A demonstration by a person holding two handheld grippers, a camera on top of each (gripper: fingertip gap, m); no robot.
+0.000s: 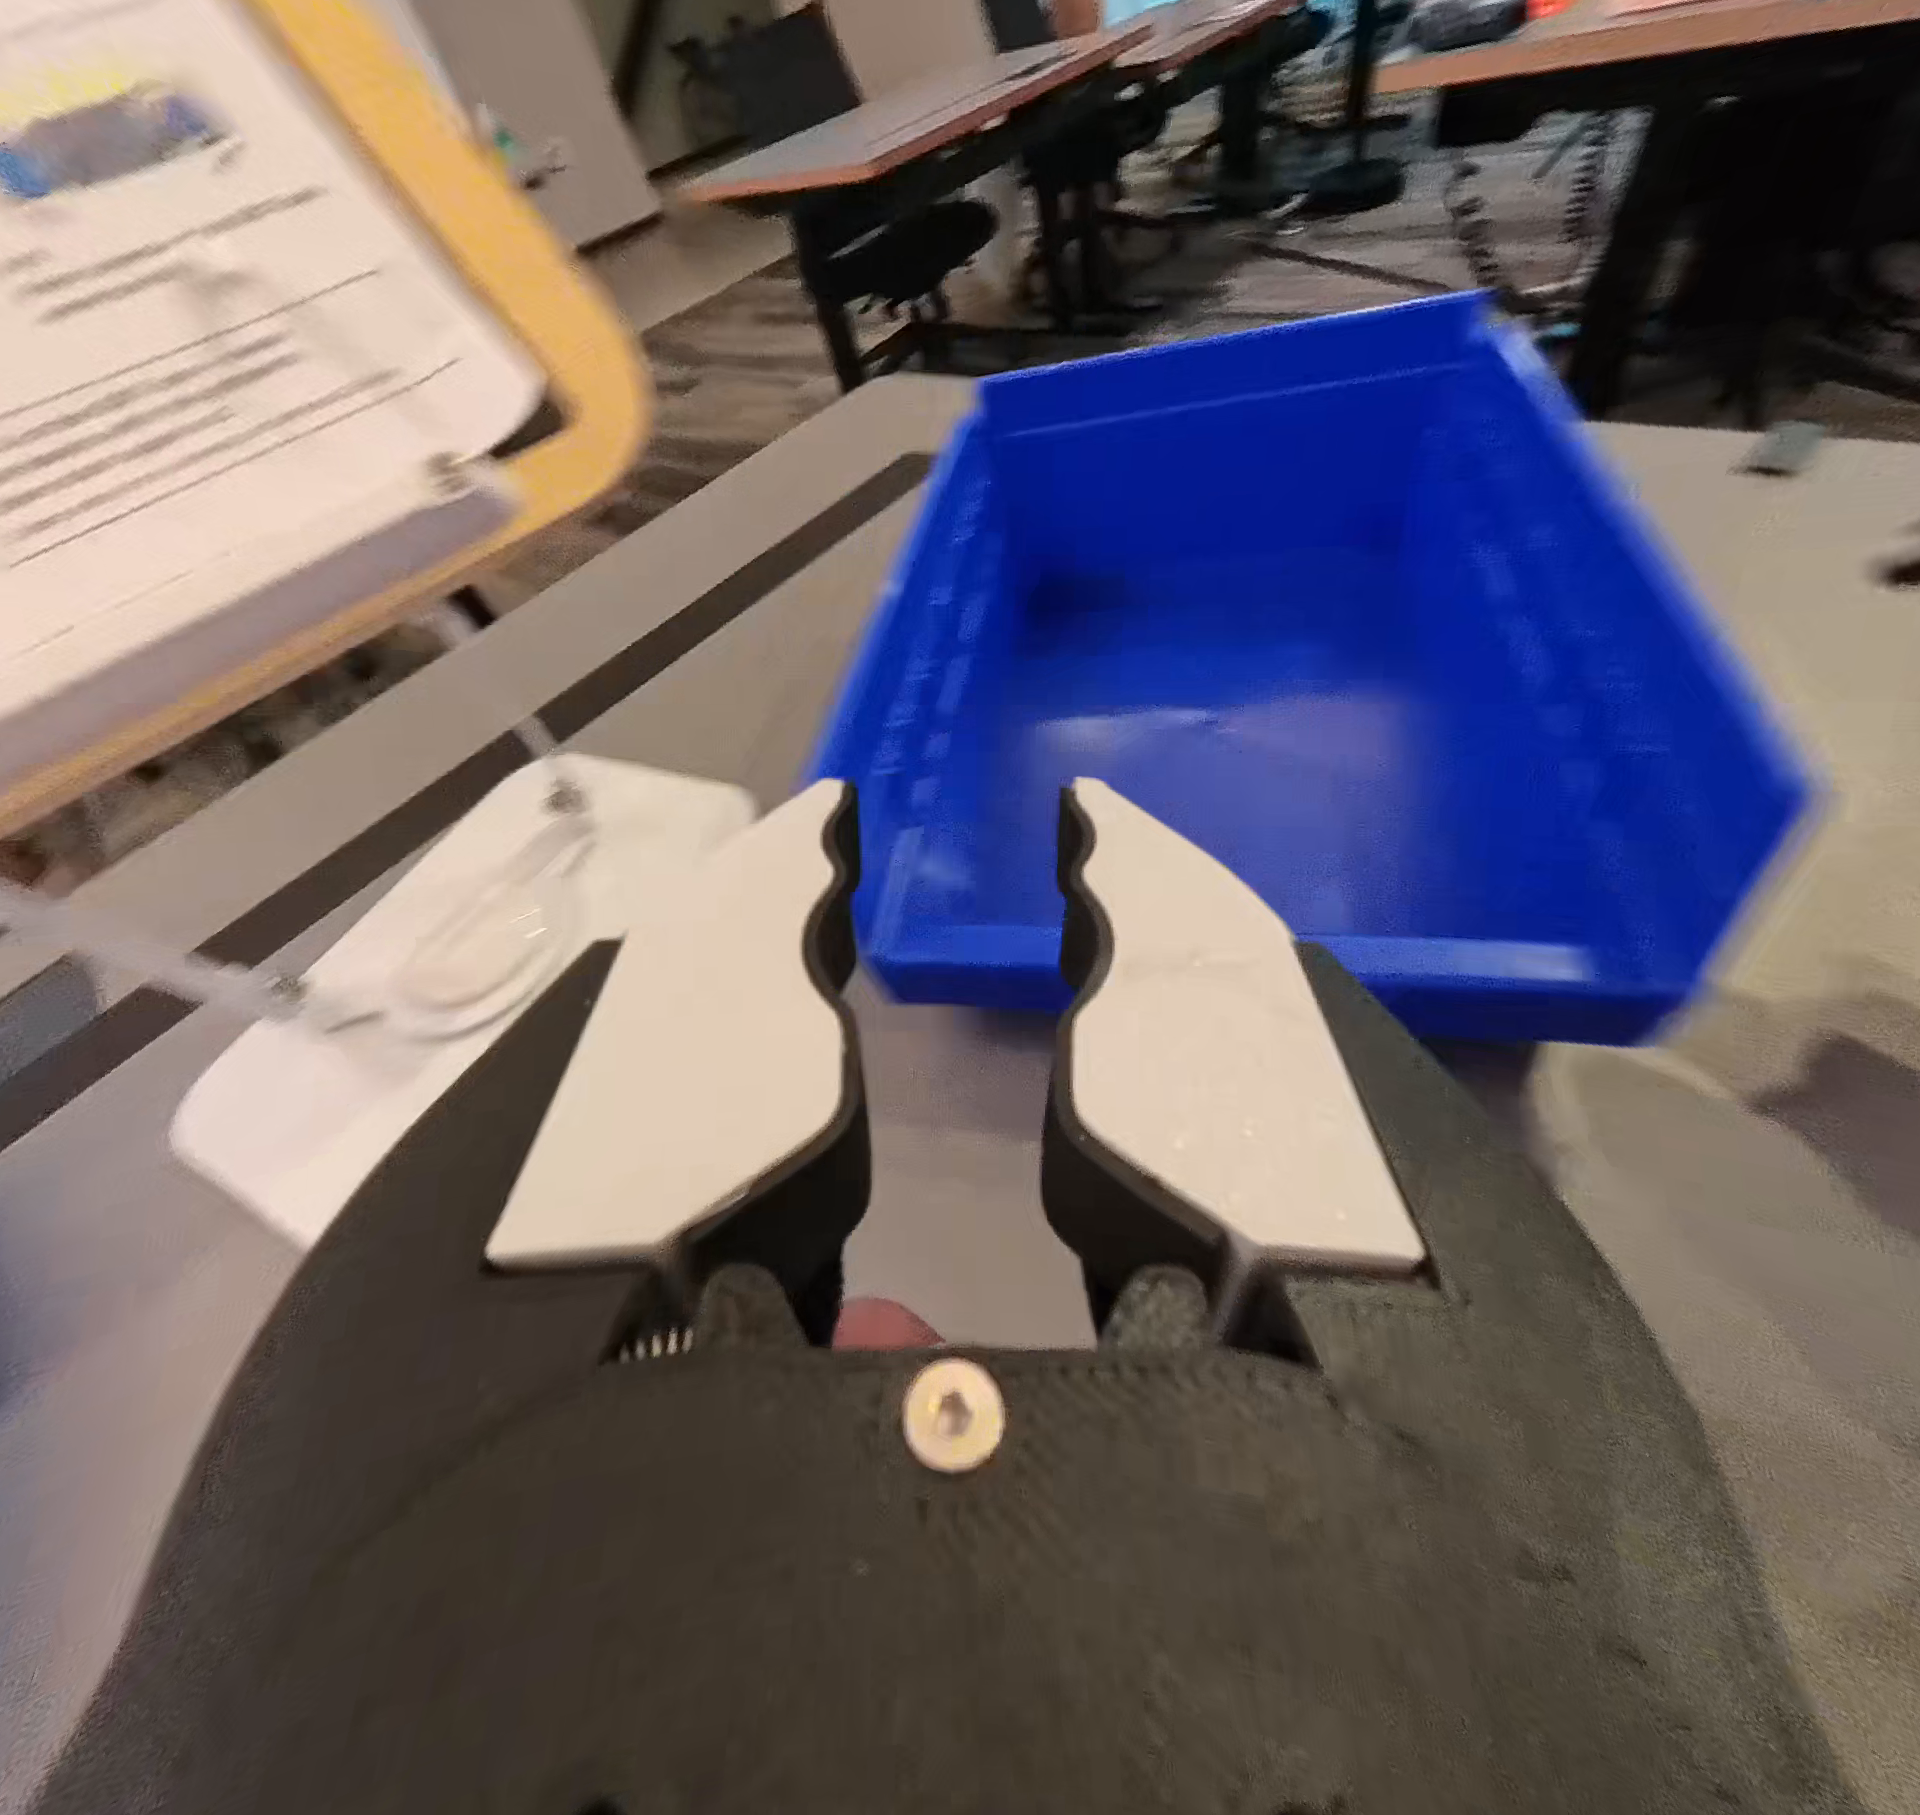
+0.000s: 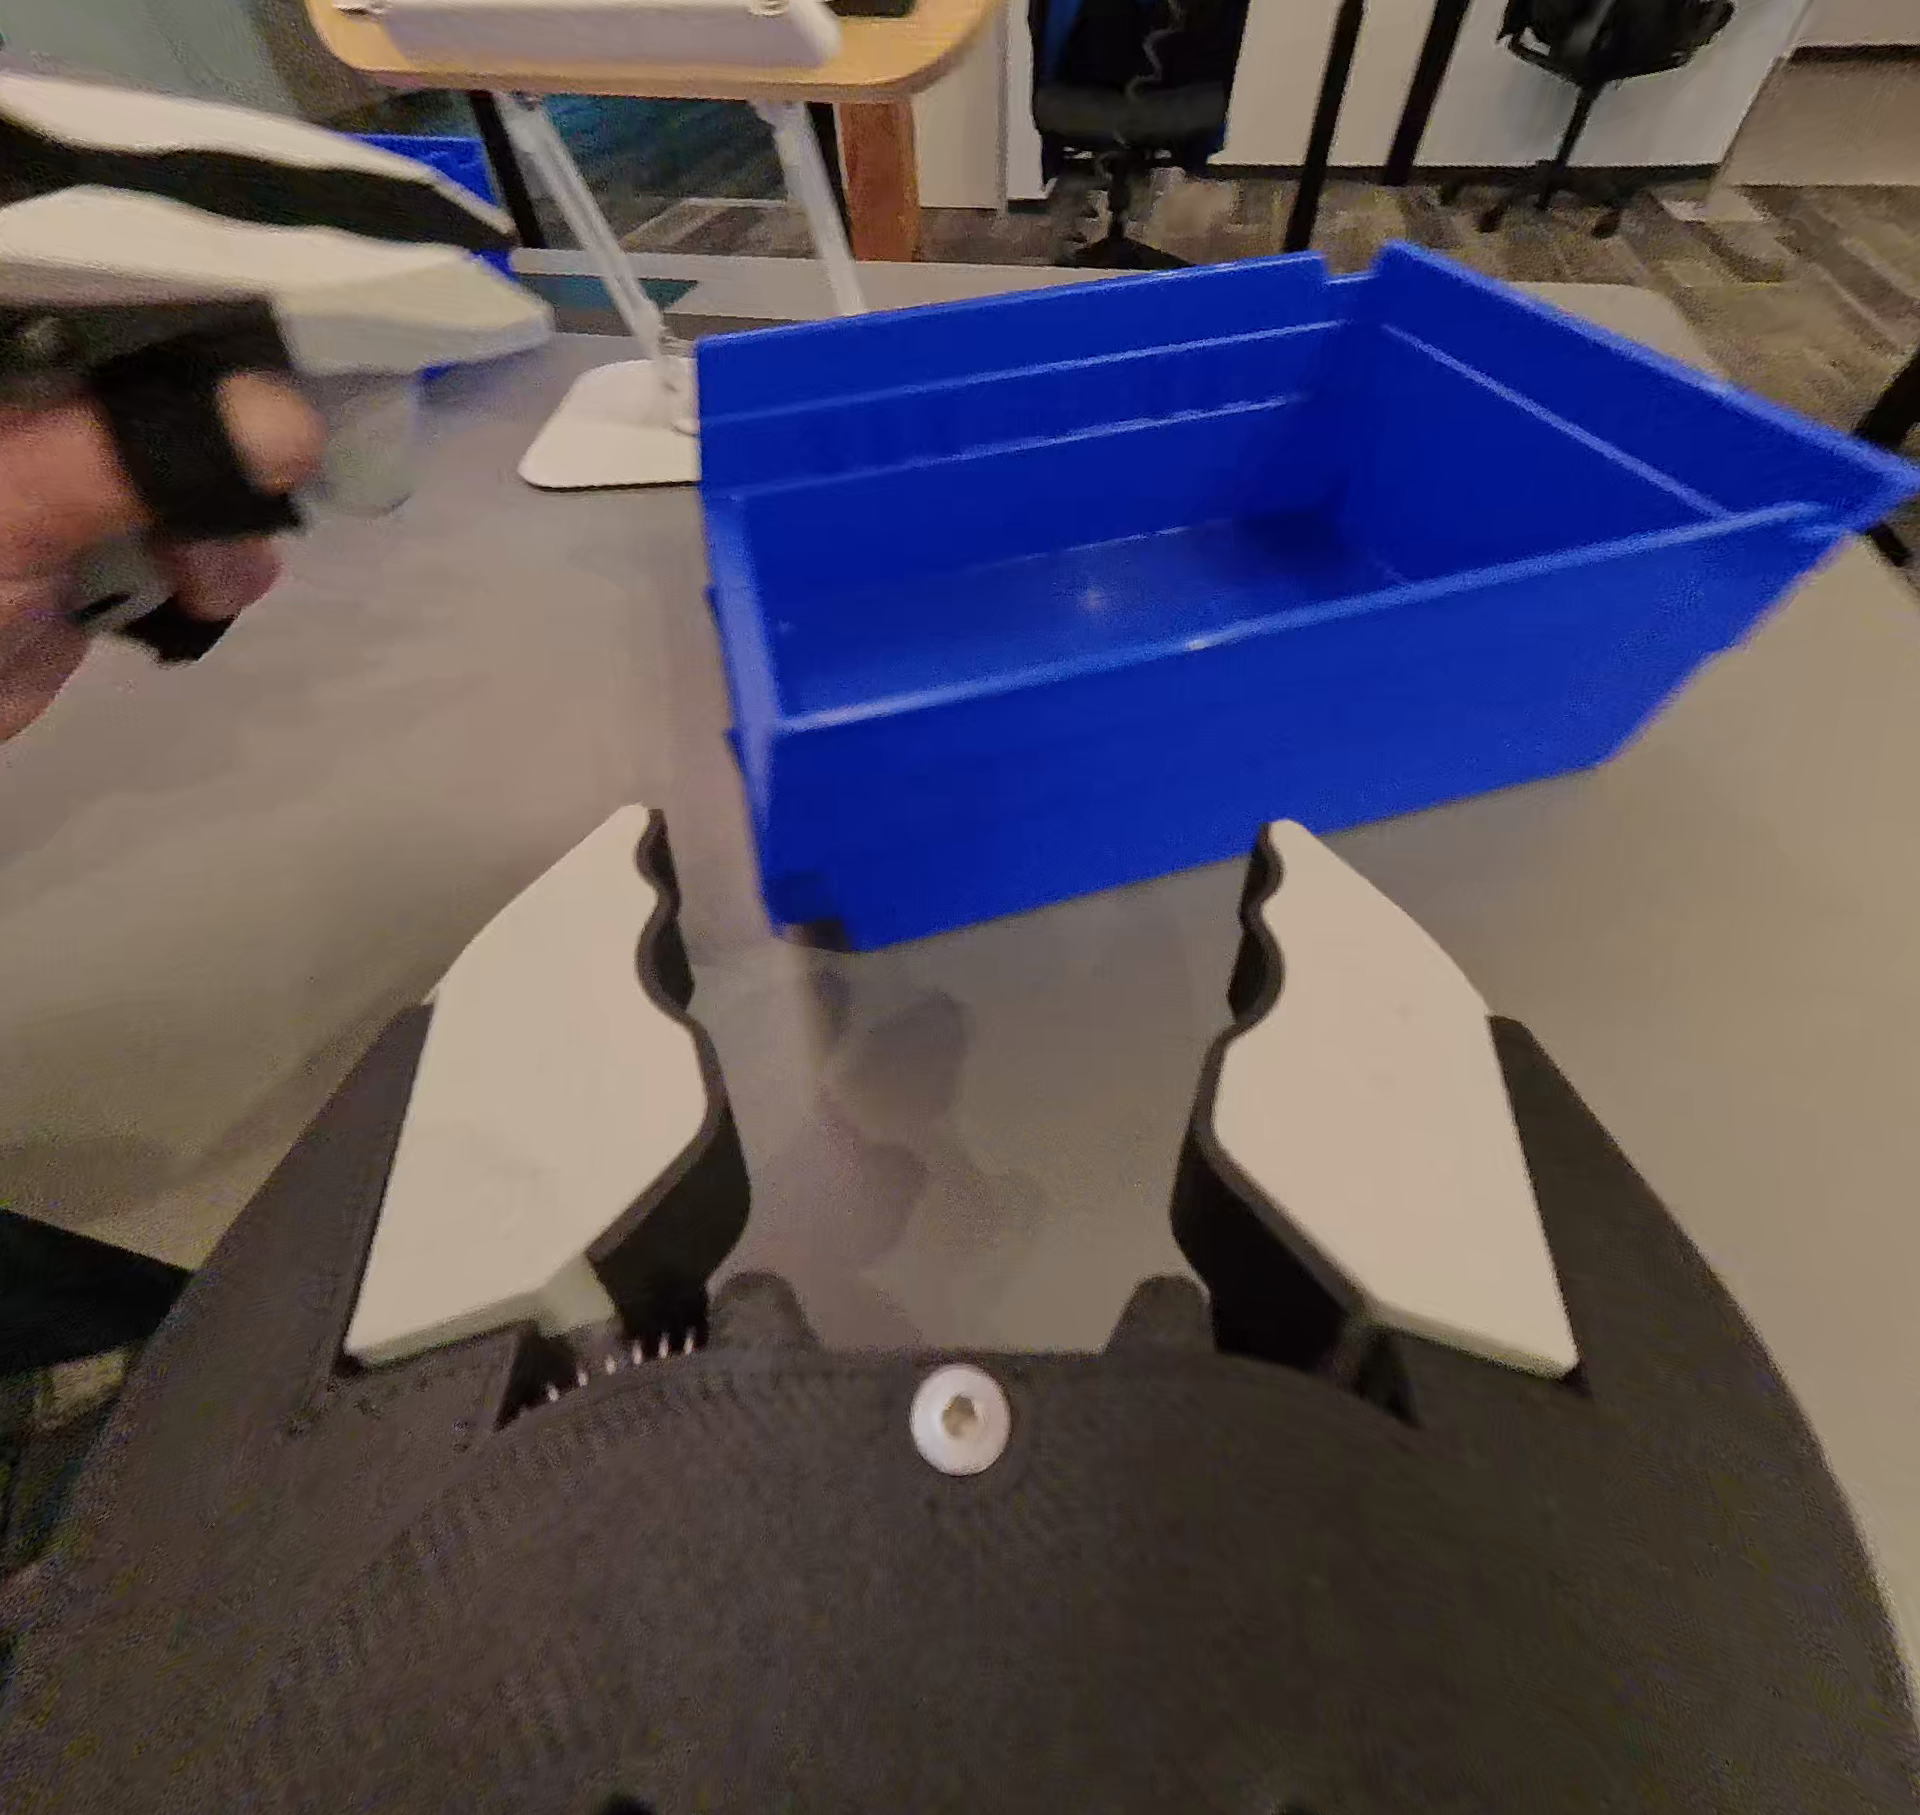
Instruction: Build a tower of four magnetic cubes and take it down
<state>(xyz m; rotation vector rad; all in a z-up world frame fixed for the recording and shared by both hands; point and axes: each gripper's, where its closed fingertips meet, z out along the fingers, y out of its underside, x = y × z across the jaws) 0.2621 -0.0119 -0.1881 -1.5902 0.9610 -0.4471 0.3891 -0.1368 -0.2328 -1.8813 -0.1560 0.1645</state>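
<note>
no magnetic cubes are seen; blue bin (image 2: 1195, 560), near the worktop's far edge, appears empty. left gripper (image 1: 958, 830) narrowly parted, right gripper (image 2: 956, 861) wide, both empty. risk judged: bin knocked by blurred swings.

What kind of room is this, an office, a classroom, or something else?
Probably an office or lab workroom. Long wood-topped desks with dark swivel chairs stand on patterned carpet behind a grey work table, which holds an empty blue plastic bin and a white stand carrying a printed sheet.

Both wrist views toward blue bin (image 1: 1351, 726)
</note>
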